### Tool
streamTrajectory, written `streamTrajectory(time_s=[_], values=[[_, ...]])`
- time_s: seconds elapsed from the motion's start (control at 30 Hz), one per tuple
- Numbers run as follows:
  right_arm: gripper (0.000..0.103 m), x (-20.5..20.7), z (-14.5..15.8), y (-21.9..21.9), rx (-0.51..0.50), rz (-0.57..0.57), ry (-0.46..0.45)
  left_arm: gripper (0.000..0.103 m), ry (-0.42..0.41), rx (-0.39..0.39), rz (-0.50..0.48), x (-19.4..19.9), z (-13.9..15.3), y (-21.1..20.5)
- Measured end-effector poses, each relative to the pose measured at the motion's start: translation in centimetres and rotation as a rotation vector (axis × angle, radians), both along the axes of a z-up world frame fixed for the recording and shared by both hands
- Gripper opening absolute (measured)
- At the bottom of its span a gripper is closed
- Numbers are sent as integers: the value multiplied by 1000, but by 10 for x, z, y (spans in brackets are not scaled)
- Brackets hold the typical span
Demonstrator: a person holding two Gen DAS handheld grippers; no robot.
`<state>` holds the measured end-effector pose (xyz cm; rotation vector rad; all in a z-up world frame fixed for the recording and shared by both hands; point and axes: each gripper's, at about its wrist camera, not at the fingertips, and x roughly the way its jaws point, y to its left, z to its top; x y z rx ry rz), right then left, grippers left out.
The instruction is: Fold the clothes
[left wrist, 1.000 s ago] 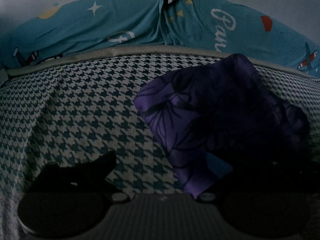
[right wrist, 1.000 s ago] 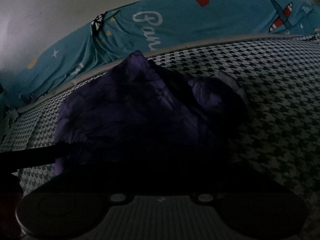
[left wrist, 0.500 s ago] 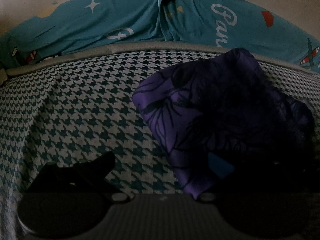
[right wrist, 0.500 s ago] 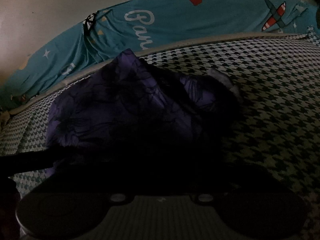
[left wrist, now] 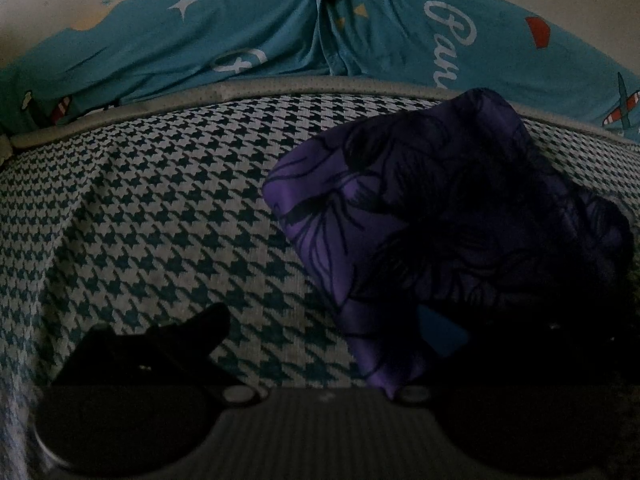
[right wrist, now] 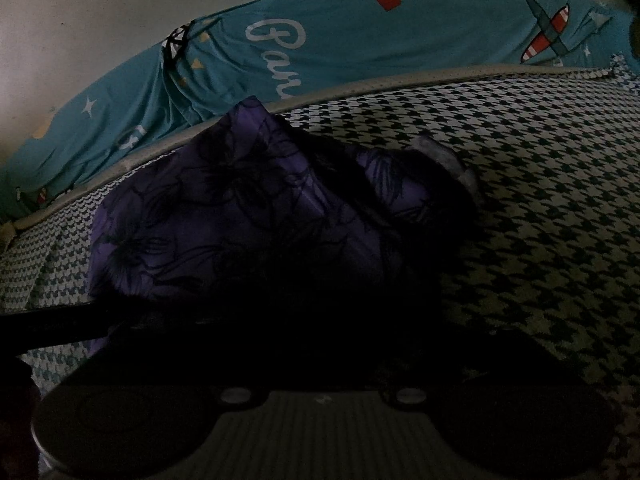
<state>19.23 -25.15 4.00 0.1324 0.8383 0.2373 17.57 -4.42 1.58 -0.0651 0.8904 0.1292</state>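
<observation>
A crumpled purple garment [left wrist: 420, 208] with dark flower outlines lies heaped on the houndstooth bed cover [left wrist: 152, 216]. In the left wrist view my left gripper [left wrist: 332, 332] is open. Its left finger [left wrist: 188, 332] rests on bare cover, and its right finger is buried under the garment's near corner, with only a blue pad [left wrist: 440, 326] showing. In the right wrist view the garment [right wrist: 224, 216] lies directly ahead. It spills over my right gripper [right wrist: 320, 320], whose spread fingers are lost in the dark folds. A pale lining patch [right wrist: 448, 156] shows at the heap's far right.
A teal bedsheet [left wrist: 248, 40] printed with stars, planes and script covers the raised far edge, above a grey mattress border [left wrist: 280, 90]. A pale wall [right wrist: 100, 8] stands behind. Bare houndstooth cover [right wrist: 560, 208] stretches right of the heap. A dark bar [right wrist: 48, 320] crosses the right view's lower left.
Both views have crept slightly closer and lower toward the heap. The garment keeps its shape and place, and the left gripper's fingers stay spread.
</observation>
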Motion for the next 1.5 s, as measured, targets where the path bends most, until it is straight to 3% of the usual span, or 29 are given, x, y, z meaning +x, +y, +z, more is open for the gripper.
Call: streamTrajectory(time_s=[0.8, 1.1, 1.27, 1.5], values=[[78, 3, -1, 1, -4, 8, 7, 103, -21, 39, -6, -5, 1, -6], [79, 5, 2, -2, 10, 19, 23, 103, -16, 8, 1, -4, 1, -3], [84, 3, -1, 1, -4, 34, 6, 103, -20, 20, -5, -4, 2, -5], [91, -2, -9, -4, 18, 55, -39, 103, -20, -33, 0, -3, 0, 1]])
